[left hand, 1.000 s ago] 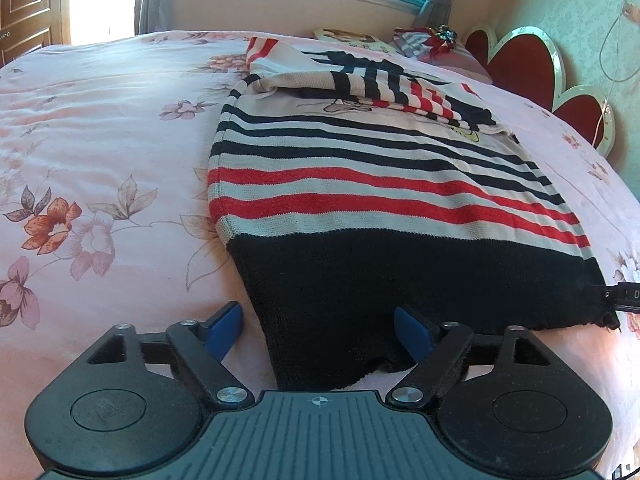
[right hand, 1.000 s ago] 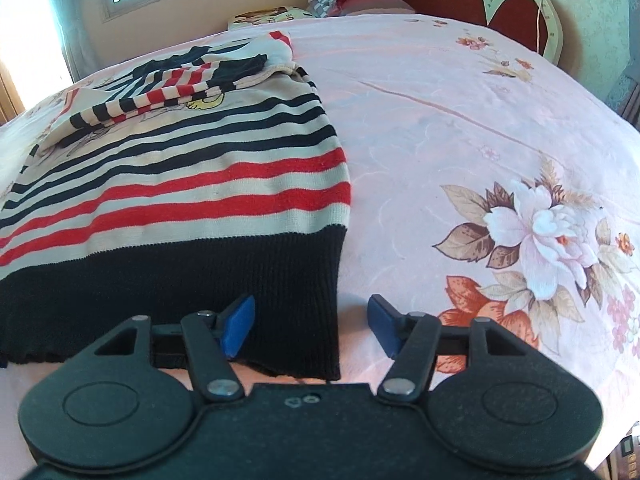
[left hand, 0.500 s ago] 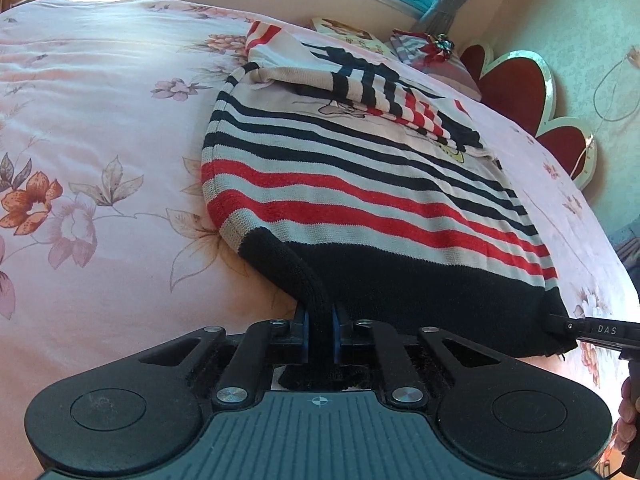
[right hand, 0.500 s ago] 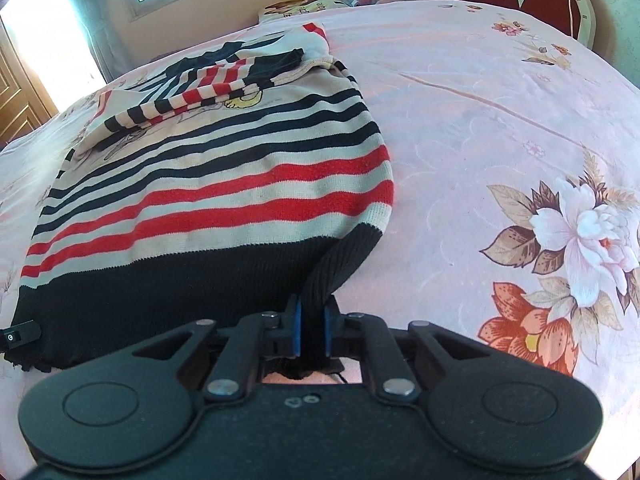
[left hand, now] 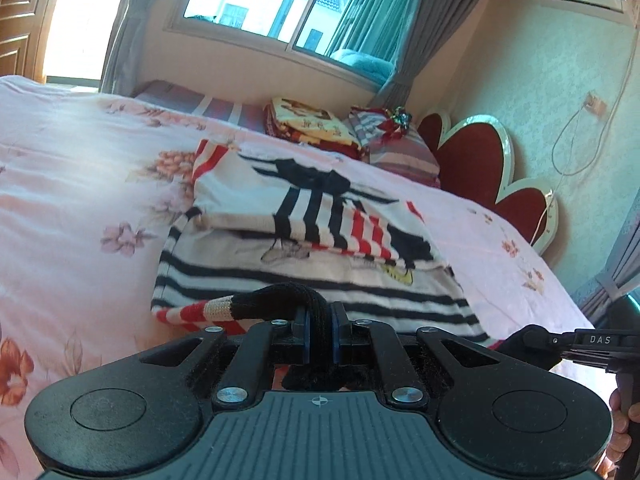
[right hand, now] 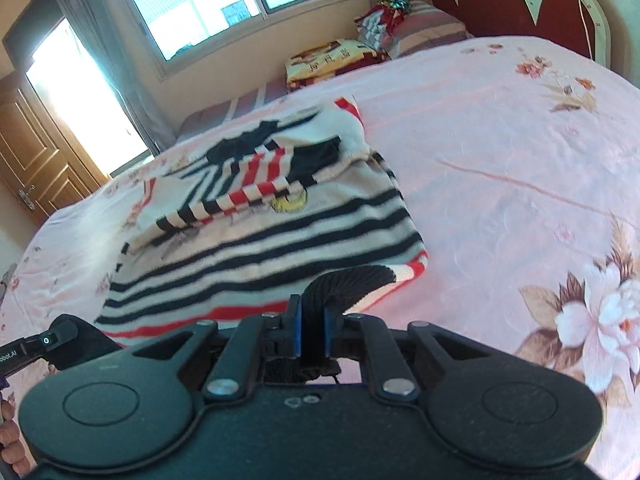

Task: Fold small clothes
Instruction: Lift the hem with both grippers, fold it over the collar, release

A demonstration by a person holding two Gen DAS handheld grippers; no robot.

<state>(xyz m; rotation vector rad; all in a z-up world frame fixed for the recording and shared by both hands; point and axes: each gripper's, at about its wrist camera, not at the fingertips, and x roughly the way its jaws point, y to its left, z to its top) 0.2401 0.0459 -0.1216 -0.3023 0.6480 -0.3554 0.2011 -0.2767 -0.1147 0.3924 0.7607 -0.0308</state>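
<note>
My left gripper (left hand: pixel 319 338) and right gripper (right hand: pixel 311 334) each pinch the sweater's (left hand: pixel 320 276) black hem corners, raised above the bed (right hand: pixel 500 168); bare bedspread lies beyond.

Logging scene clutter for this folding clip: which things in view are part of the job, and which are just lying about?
Part of the job:
- striped sweater, black hem pinched at both corners
- left gripper, shut on the hem
- right gripper, shut on the hem

Lying about:
- folded yellow-and-red blanket
- striped pillow
- floral bedsheet, only the work surface
</note>
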